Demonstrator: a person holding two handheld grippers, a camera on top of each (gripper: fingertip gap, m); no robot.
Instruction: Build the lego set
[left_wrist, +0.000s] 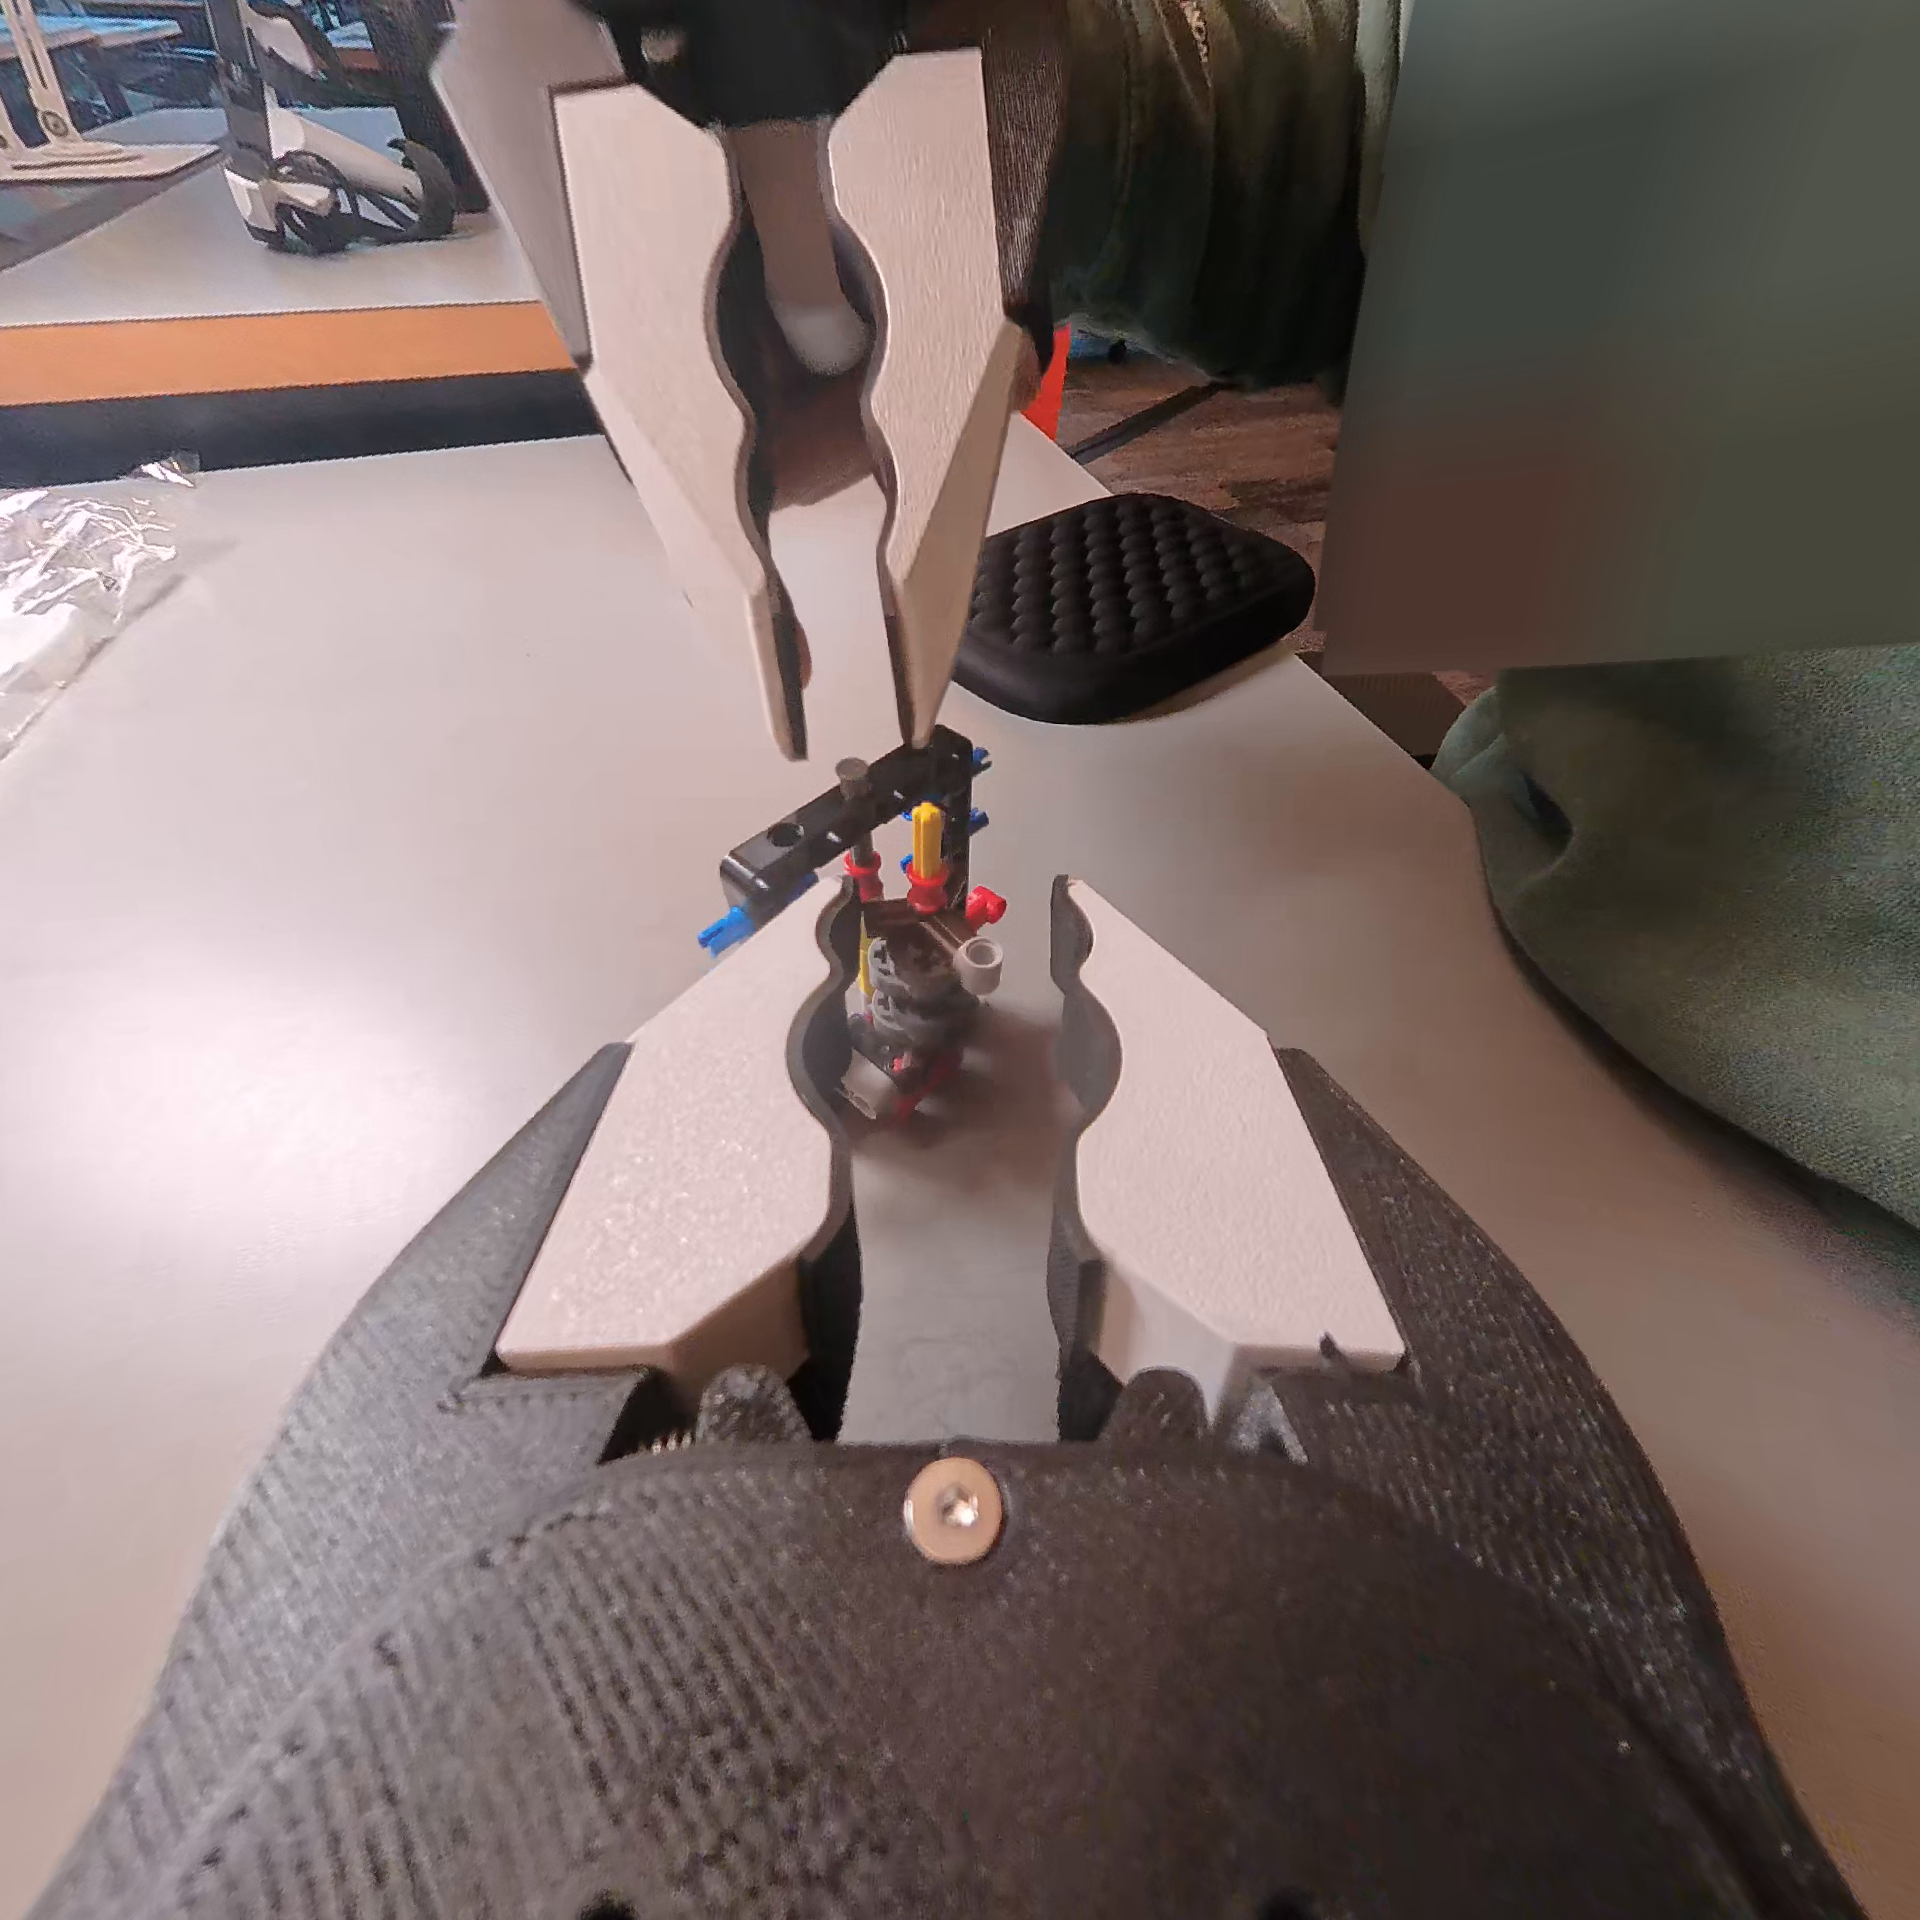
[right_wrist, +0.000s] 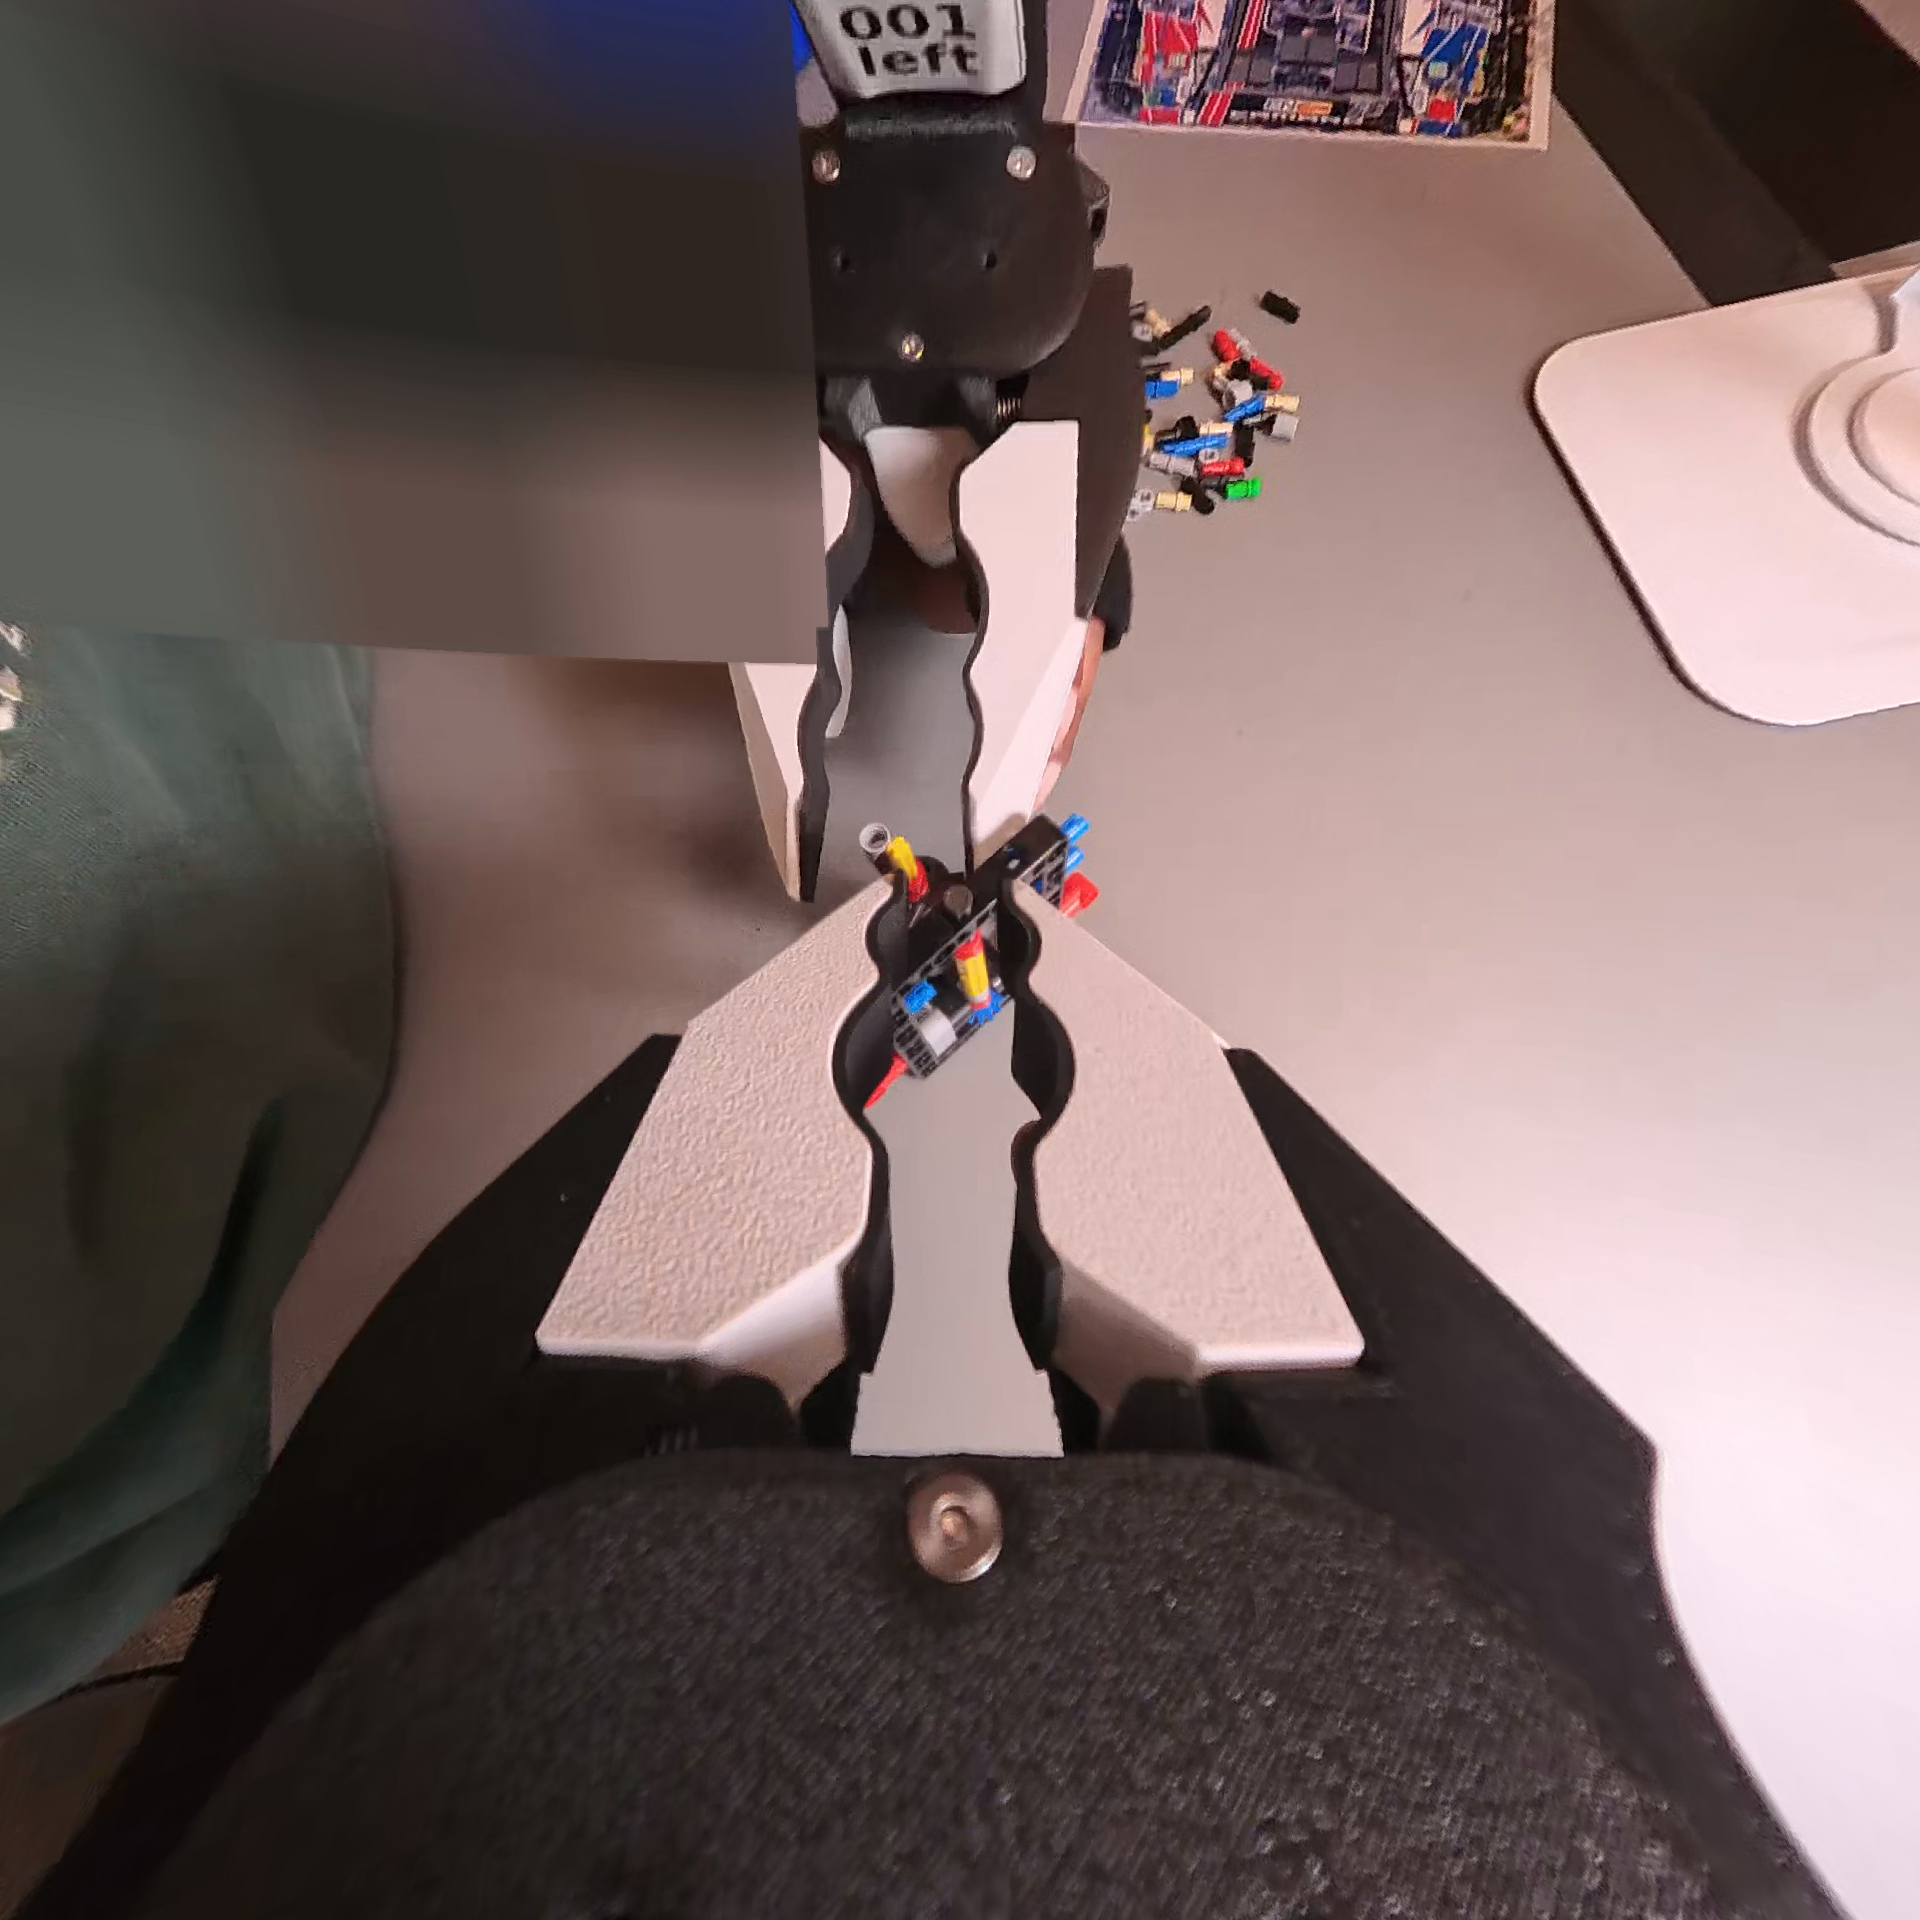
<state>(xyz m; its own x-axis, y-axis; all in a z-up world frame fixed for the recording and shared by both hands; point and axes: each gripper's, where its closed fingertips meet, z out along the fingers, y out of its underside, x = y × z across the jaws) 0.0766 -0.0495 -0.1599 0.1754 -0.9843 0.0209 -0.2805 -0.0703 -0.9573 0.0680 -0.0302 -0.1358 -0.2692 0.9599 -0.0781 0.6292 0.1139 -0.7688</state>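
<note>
Small lego assembly (left_wrist: 902, 935) standing on the grey table (left_wrist: 364, 831): a black holed beam across the top, a black upright frame with blue pegs, yellow and red axle pieces, and a dark grey geared core below. The left gripper (left_wrist: 951, 894), with pale, grainy, wavy-edged fingers on ribbed black mounts, is spread around the assembly's lower part; only its left finger lies against the model, the other standing apart. The right gripper (left_wrist: 857, 743) descends from above, its jaws slightly parted, one tip touching the beam; whether it grasps anything cannot be told. In the right wrist view its fingers flank the assembly (right_wrist: 951, 977), hiding the sides. Beyond lie a scatter of loose small pieces (right_wrist: 1216, 416), a printed booklet (right_wrist: 1309, 62) cut by the frame edge, a white rounded stand base (right_wrist: 1714, 499), a black dimpled pad (left_wrist: 1132, 603) and crinkled clear plastic (left_wrist: 73, 561).
</note>
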